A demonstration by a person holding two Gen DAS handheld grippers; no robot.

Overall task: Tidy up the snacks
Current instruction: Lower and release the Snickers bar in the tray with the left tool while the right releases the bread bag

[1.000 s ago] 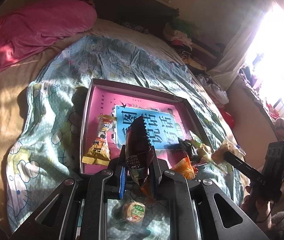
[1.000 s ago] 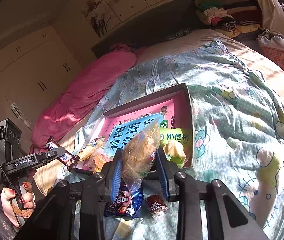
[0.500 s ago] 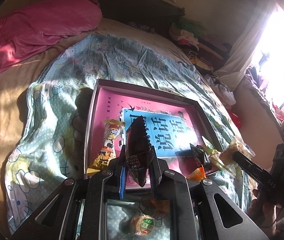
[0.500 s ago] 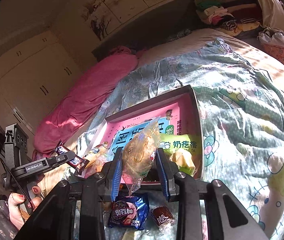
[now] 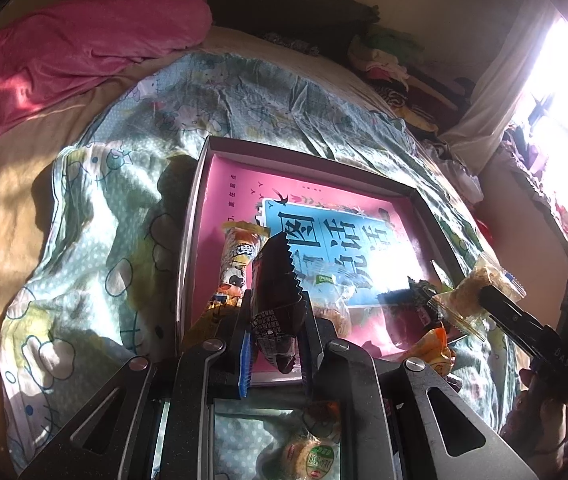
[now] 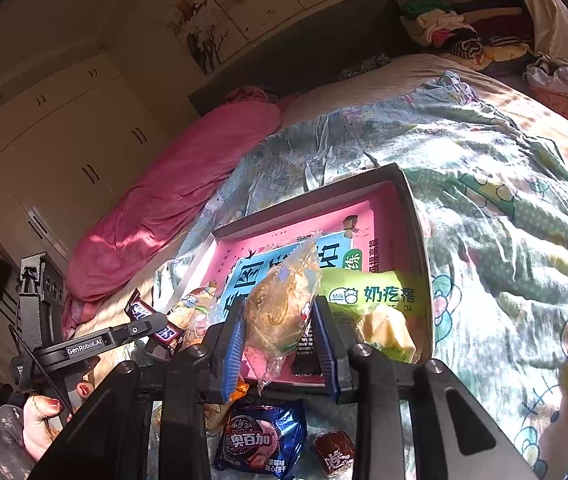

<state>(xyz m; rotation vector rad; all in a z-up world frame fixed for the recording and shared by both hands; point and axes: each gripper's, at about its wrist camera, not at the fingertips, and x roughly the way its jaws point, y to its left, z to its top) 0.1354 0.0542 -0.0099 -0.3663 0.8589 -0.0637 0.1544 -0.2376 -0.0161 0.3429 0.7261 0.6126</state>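
Bed: dark wrapper (image 5: 278, 280) pinched in left tongs (image 5: 274, 322), seemingly over box (image 5: 415, 194).

Shallow grey-walled cardboard tray (image 5: 192, 236): pink floor with a light-blue panel bearing large dark characters; it lies on a pale-green crinkled bedsheet with white cartoon-cat print (image 5: 96, 264), beside a plain magenta-pink rolled blanket (image 5: 64, 52). Dark-brown zigzag-edged foil snack packet (image 5: 278, 288) with white lettering; clear plastic bag of golden-yellow noodle-like snack (image 6: 280, 308). Lime-green packet with white characters (image 6: 379, 292); orange-and-yellow cartoon-printed stick packet (image 5: 236, 264); blue-and-pink round-cookie packet (image 6: 260, 440).
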